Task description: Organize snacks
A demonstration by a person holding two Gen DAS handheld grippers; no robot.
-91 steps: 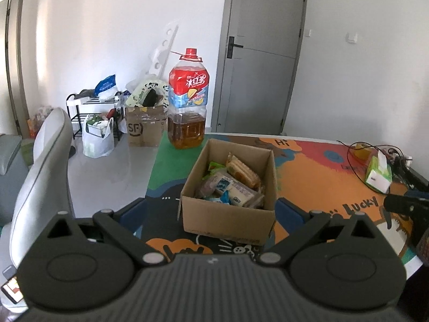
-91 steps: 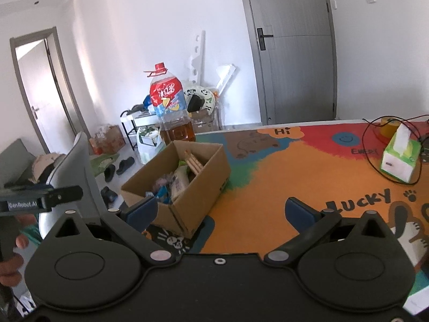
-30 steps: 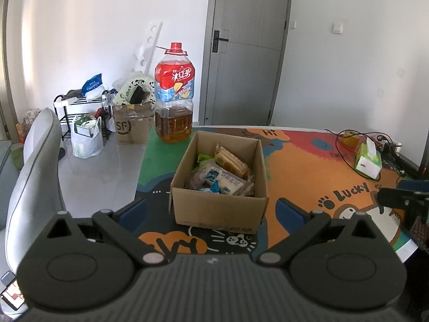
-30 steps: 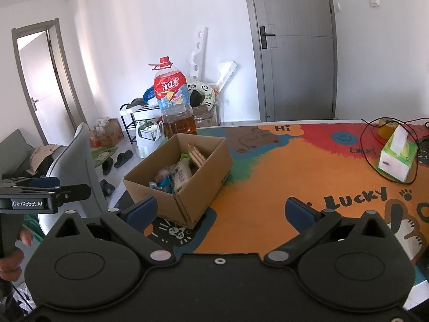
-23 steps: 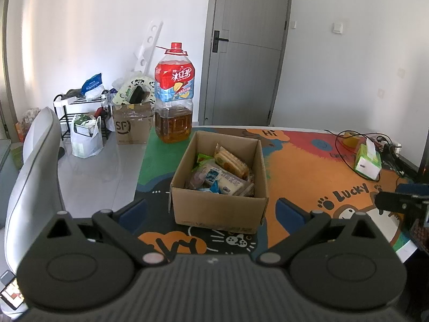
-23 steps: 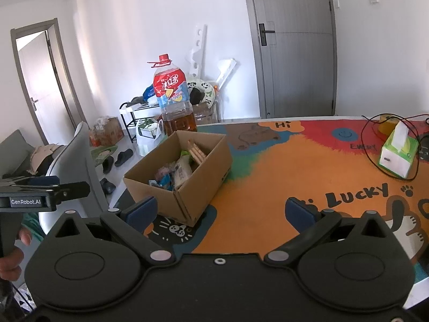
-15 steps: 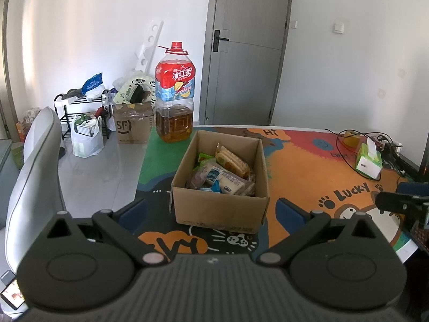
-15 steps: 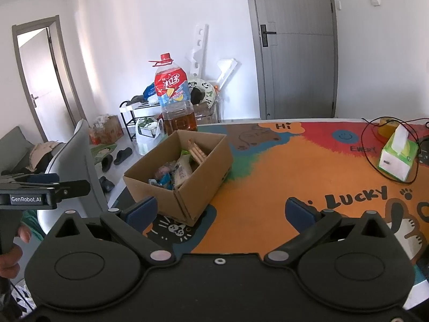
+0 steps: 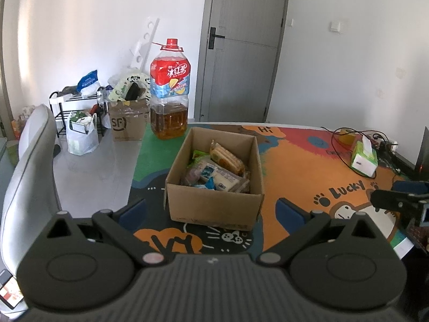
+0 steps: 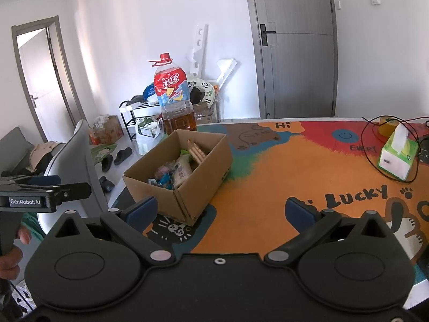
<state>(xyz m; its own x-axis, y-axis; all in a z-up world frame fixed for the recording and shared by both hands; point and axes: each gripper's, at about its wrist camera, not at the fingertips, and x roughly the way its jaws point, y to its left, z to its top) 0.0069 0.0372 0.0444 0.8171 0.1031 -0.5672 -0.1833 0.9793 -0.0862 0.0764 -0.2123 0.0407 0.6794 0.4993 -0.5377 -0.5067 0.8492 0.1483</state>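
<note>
The desk mat (image 10: pixel 268 171) is carrying most of the readable words: "Hi" is sitting near its far edge, "EVERY" is running under a blue smiley patch, and "LUCKY" is showing in big black letters beside paw prints (the left wrist view is catching "Hi" and "Lucky" too). The left gripper (image 10: pixel 51 190), seen from the right wrist camera, is wearing a plate reading "GenRobot.AI". A cardboard carton on the floor (image 9: pixel 128 123) is showing "SF". The big bottle (image 9: pixel 169 94) is bearing a red label with Chinese characters, too small to read surely.
</note>
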